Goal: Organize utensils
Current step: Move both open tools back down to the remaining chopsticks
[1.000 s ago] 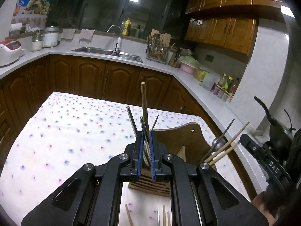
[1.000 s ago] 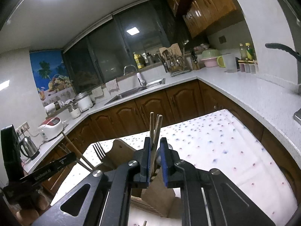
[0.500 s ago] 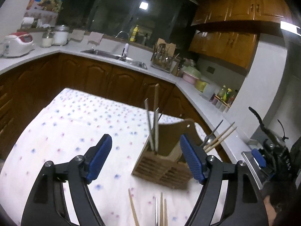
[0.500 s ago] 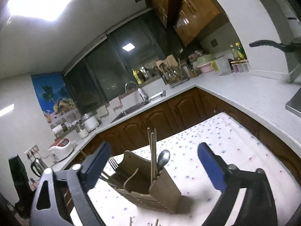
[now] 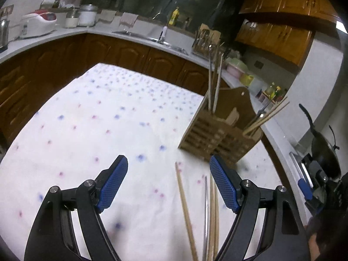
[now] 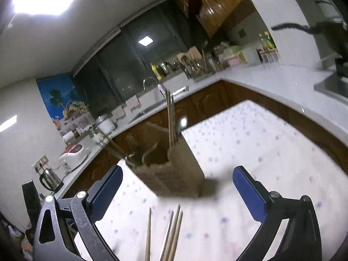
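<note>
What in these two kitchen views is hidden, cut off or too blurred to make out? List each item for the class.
- Loose chopsticks on the tablecloth: their near ends leave the bottom edge in both wrist views.
- Wooden utensil holder: motion blur in the right wrist view smears its slats and contents.
- Holder's compartments: walls hide the utensils' lower ends.
- Right hand-held gripper: mostly cut off at the left view's right edge.

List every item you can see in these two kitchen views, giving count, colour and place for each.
Slatted wooden utensil caddy: one, tan, on the table's far side.
Upright sticks in the caddy: several, wood and metal; exact count unclear.
Loose chopsticks: about four, tan wood and grey metal, lying on the cloth in front of the caddy.
Dotted white tablecloth: one, covering the table.
White rice cooker: one, red-topped, back counter.
Left gripper: black, blue pads, open.
Right gripper: black, blue pads, open.
</note>
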